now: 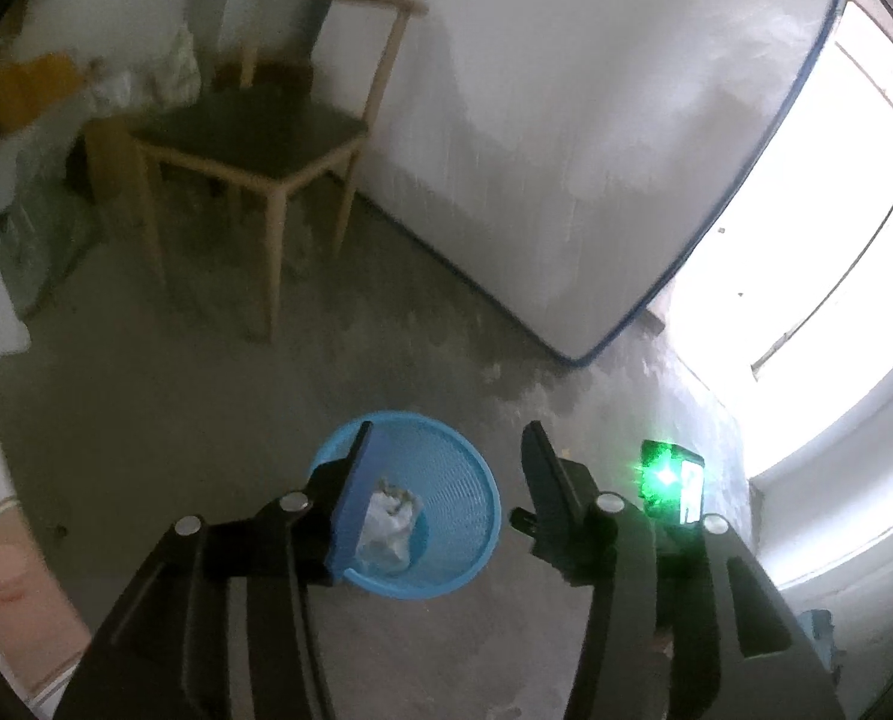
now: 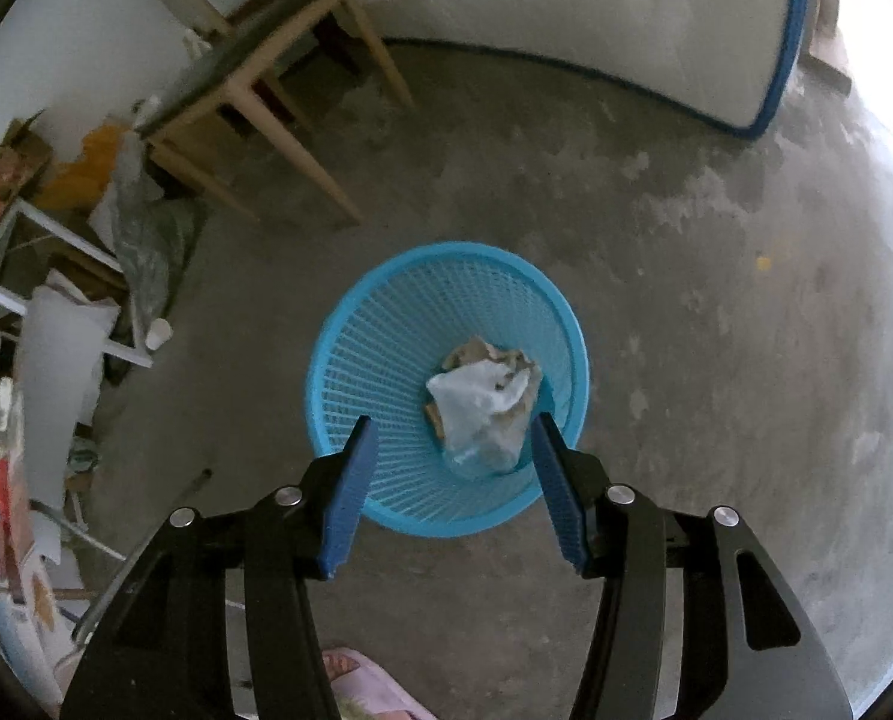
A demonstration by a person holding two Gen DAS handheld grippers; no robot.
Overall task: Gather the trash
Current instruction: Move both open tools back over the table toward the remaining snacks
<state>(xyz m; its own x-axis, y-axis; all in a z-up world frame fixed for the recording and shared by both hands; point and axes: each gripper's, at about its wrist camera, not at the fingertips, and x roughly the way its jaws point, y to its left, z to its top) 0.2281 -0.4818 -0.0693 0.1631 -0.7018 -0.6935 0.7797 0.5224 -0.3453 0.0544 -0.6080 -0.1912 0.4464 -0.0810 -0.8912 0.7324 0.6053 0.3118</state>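
Note:
A blue mesh waste basket stands on the concrete floor, with crumpled white and brown trash lying in its bottom. My right gripper hangs above the basket's near rim, open and empty. In the left wrist view the same basket with the trash sits below my left gripper, which is open and empty. The other gripper's body with a green light shows just right of the left fingers.
A wooden chair stands beyond the basket, also seen in the right wrist view. A white mattress with blue trim leans behind. Clutter of bags, boards and a white frame fills the left side. A bright doorway is at right.

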